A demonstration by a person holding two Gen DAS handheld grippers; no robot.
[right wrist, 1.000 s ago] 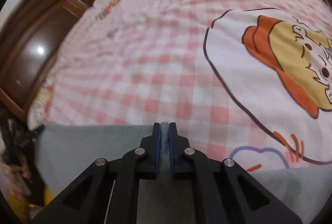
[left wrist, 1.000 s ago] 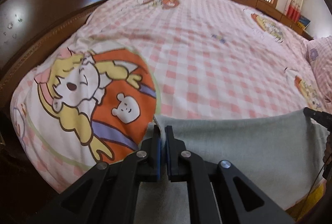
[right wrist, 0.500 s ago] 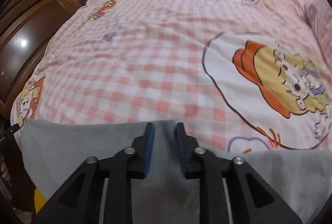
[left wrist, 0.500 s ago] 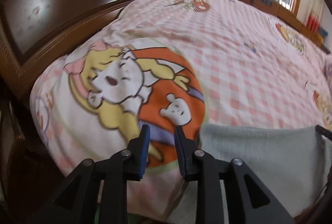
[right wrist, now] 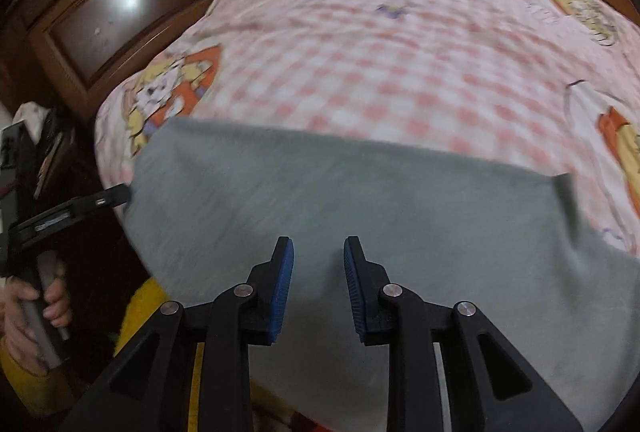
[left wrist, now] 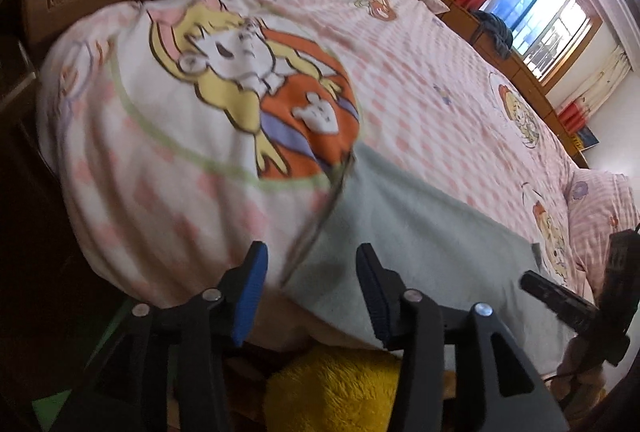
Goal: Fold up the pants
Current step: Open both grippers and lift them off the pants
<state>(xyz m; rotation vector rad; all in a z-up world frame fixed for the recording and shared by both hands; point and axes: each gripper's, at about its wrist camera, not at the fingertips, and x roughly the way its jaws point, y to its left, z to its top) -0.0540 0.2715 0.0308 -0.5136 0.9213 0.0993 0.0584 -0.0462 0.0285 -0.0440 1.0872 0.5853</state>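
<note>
Grey pants (left wrist: pixel 420 232) lie flat and folded along the near edge of a pink checked bed, and they fill the lower half of the right wrist view (right wrist: pixel 360 200). My left gripper (left wrist: pixel 312 272) hovers over their left edge. Its jaws are opening, and the cloth edge shows in the gap below them, unpinched. My right gripper (right wrist: pixel 318 272) hangs above the middle of the pants, with its blue pads apart and nothing held. The left gripper (right wrist: pixel 80 208) also shows at the left of the right wrist view, carried by a hand (right wrist: pixel 48 308).
The checked bedspread (left wrist: pixel 400 72) has cartoon prints. A dark wooden footboard (right wrist: pixel 120 12) runs along the far left. Something yellow and fuzzy (left wrist: pixel 332 388) sits below the bed's near edge. A pillow (left wrist: pixel 600 208) lies at the right and a window (left wrist: pixel 536 16) is behind.
Both grippers were shut on the pants' far folded edge, then opened and let it go. Both have drawn back toward the near edge and swung leftward.
</note>
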